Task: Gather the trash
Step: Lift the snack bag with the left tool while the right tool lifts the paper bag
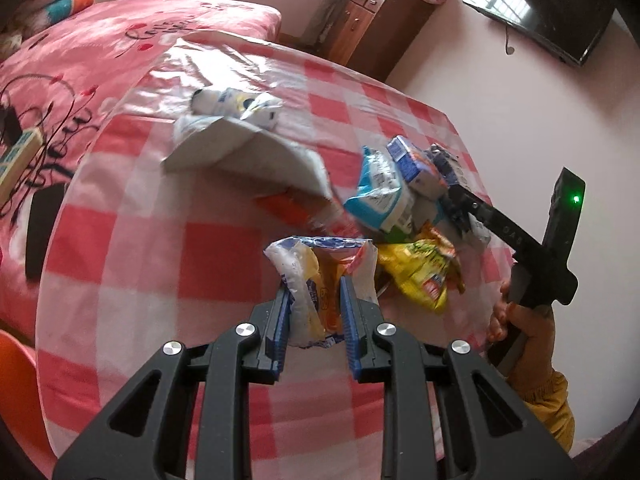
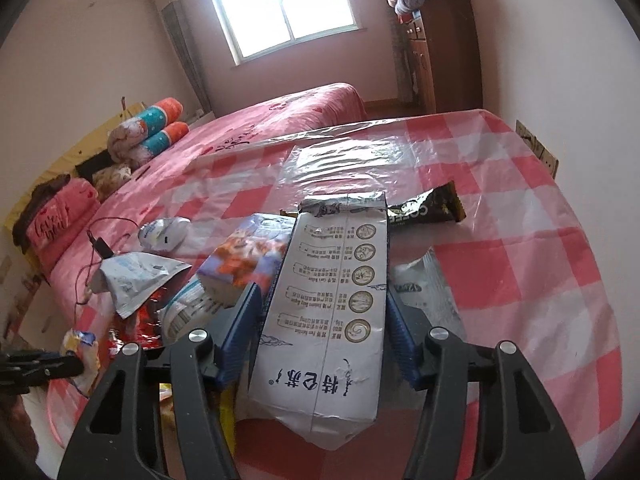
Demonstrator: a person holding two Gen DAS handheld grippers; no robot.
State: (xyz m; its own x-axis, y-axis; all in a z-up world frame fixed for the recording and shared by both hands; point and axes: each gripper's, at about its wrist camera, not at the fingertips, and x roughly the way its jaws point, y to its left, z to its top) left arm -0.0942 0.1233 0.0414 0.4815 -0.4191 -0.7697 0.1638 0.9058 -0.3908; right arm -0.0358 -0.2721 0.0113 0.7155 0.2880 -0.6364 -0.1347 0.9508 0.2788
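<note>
My left gripper (image 1: 315, 280) is shut on a crumpled white, yellow and blue snack wrapper (image 1: 316, 276) above the red-and-white checked table (image 1: 208, 264). My right gripper (image 2: 320, 292) is shut on a flattened white milk carton (image 2: 332, 304); the gripper also shows in the left wrist view (image 1: 452, 196). Loose trash lies beside it: a blue-and-white packet (image 1: 380, 192), a purple carton (image 2: 244, 256), a yellow snack bag (image 1: 424, 276), a white foil pouch (image 1: 244, 148), a crumpled white wrapper (image 2: 164, 232) and a dark coffee sachet (image 2: 428, 206).
A bed with a pink cover (image 2: 280, 116) lies beyond the table, with rolled pillows (image 2: 152, 132) on it. A wooden cabinet (image 2: 444, 52) with folded blankets stands by the wall. A wall TV (image 1: 544, 8) hangs at the right. An orange chair (image 1: 12, 368) is at the table's left.
</note>
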